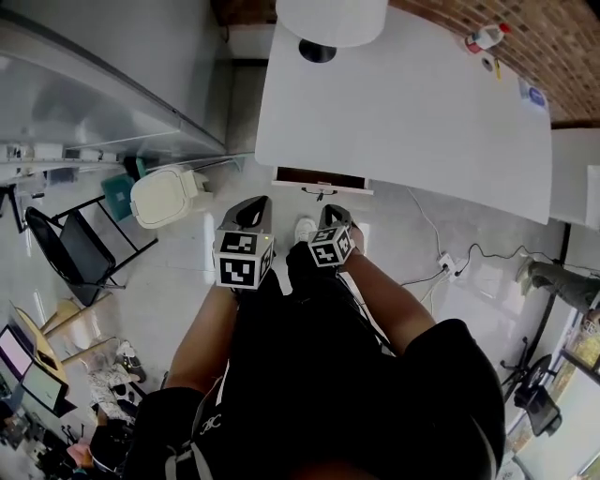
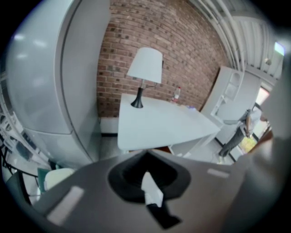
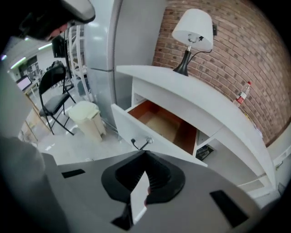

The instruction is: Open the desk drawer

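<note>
The white desk (image 1: 403,112) has its drawer (image 1: 322,180) pulled partly out, and the right gripper view shows the brown inside (image 3: 159,123). A small dark handle (image 3: 142,144) sticks out of the drawer's white front. My right gripper (image 3: 145,154) is shut on nothing, a short way back from the handle and not touching it. In the head view the right gripper (image 1: 334,216) hangs just below the drawer front. My left gripper (image 1: 251,208) is beside it on the left, also shut and empty. In the left gripper view, the left gripper (image 2: 146,154) points at the desk's edge (image 2: 159,125).
A white lamp (image 1: 330,19) and a bottle (image 1: 485,37) stand at the desk's far side by the brick wall. A cream bin (image 1: 164,197) and a black folding chair (image 1: 75,248) are on the floor to the left. A power strip with cables (image 1: 448,265) lies to the right.
</note>
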Demonstrator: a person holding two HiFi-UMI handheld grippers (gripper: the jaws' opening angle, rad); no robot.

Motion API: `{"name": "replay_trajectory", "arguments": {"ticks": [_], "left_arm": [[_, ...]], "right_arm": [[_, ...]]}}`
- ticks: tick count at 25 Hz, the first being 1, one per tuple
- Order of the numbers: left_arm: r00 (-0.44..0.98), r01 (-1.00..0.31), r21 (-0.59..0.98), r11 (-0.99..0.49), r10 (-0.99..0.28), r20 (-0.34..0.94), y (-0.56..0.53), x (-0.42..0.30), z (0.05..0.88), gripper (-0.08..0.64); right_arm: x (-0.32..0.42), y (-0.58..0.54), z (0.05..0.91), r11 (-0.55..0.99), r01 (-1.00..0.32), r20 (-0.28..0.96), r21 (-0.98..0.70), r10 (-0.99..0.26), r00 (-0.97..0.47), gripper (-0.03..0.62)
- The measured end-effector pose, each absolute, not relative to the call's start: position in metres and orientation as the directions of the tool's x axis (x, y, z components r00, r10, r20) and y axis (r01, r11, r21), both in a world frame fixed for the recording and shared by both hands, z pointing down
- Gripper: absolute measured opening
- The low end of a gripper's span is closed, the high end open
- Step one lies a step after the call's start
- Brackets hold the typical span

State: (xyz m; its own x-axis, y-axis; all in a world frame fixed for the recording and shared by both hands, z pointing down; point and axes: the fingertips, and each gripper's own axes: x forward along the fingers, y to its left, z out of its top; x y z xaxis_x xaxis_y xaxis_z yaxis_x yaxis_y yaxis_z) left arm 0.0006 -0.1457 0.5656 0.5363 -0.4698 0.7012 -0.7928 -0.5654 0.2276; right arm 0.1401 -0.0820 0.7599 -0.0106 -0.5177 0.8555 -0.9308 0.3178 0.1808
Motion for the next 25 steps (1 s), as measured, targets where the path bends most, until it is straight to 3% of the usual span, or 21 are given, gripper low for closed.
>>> {"name": "replay_trajectory", "arguments": {"ticks": [8, 16, 25], "left_arm": [[0.58, -0.758, 0.221, -0.614, -0.478, 0.659, -0.148, 0.015, 0.531, -0.002], [0.599, -0.748, 0.19, -0.636, -0.524, 0.605, -0.164, 0.011, 0.497, -0.002], [0.606, -0.77, 0.154, -0.62, -0.634, 0.48, -0.193, -0.007, 0.438, -0.002]], "right_arm": [[0.125, -0.107, 0.666, 0.25, -0.967, 0.779, 0.054, -0.617, -0.116, -0.002], [0.105, -0.142, 0.561, 0.193, -0.98, 0.619, -0.056, -0.763, -0.185, -0.002], [0.08, -0.181, 0.449, 0.22, -0.974, 0.42, -0.051, -0.88, -0.22, -0.002]]}}
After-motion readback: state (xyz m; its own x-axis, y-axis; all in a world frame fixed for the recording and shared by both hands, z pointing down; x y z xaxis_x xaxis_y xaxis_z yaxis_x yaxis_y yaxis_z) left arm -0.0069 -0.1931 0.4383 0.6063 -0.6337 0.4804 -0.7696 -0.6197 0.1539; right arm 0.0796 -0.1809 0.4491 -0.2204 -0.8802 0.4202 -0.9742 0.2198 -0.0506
